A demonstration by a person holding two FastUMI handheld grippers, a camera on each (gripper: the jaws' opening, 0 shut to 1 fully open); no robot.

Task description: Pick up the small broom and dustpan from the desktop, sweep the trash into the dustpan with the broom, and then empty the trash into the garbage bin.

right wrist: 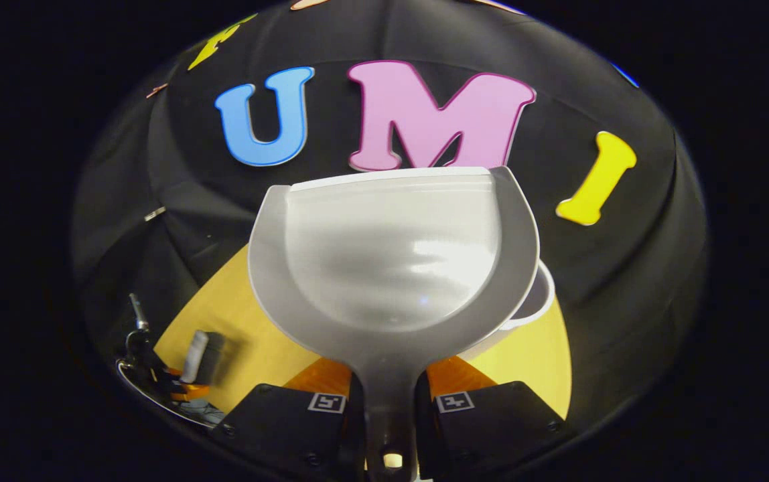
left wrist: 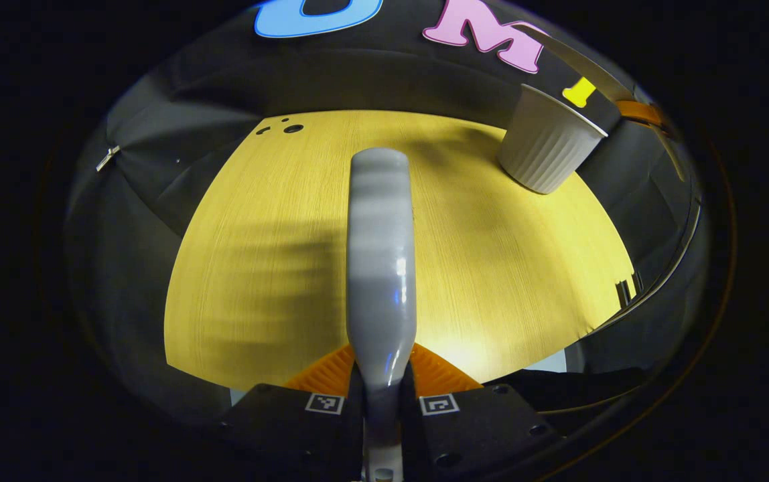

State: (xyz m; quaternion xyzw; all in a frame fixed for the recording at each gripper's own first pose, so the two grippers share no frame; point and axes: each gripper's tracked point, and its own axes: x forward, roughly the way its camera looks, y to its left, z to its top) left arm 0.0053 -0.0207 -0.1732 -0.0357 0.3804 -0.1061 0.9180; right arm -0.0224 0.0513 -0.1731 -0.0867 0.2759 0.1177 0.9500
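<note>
In the left gripper view, my left gripper (left wrist: 382,395) is shut on the grey broom (left wrist: 380,261), which points forward over the yellow desktop (left wrist: 257,268). The white ribbed garbage bin (left wrist: 546,144) stands at the far right of the desk. In the right gripper view, my right gripper (right wrist: 388,402) is shut on the handle of the grey dustpan (right wrist: 391,261). The pan is held up above the bin's rim (right wrist: 537,301), and its inside looks bare. The broom (right wrist: 200,357) also appears small at the lower left of that view.
Black cloth walls close in the desk on all sides. A pale strip with an orange part (left wrist: 638,111) crosses above the bin at the top right of the left gripper view. Two small dark holes (left wrist: 293,128) mark the desk's far left corner.
</note>
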